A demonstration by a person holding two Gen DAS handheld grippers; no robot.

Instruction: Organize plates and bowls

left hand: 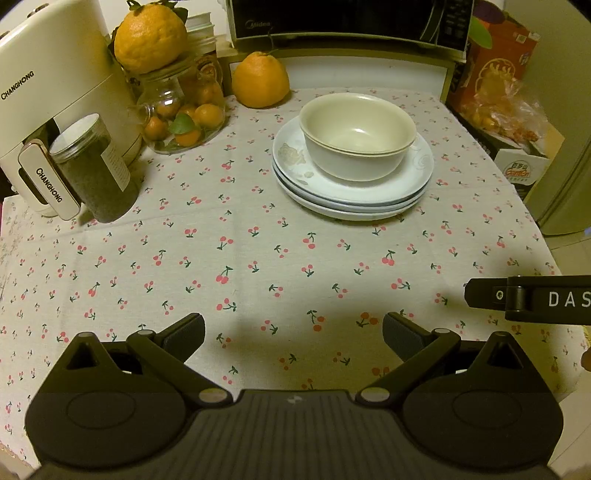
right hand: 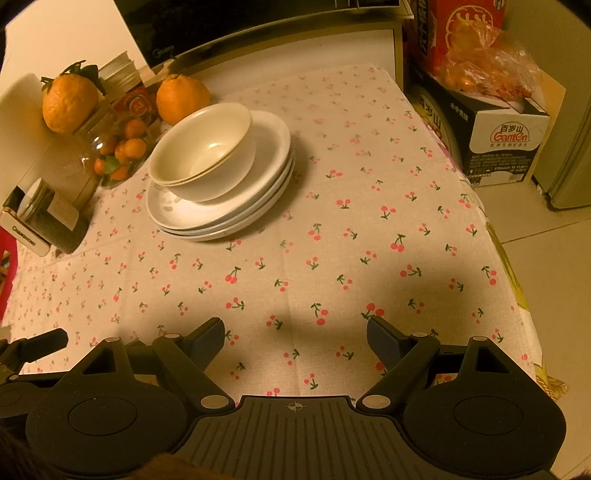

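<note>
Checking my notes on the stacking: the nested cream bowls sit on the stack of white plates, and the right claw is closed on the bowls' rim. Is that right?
Not quite. The nested cream bowls do sit on the stack of white plates, but the right claw is open and empty, well short of the bowls, above the cherry-print tablecloth. The right wrist view shows this.

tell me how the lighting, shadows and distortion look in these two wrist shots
Left wrist view: dim warm light, a soft shadow on the tablecloth ahead of the left gripper, dark fisheye corners, and the microwave edge bowed. Right wrist view: a stronger orange cast, a broad shadow ahead of the right gripper, the stacked plates looking tilted, and a soft glint inside the bowl.
</note>
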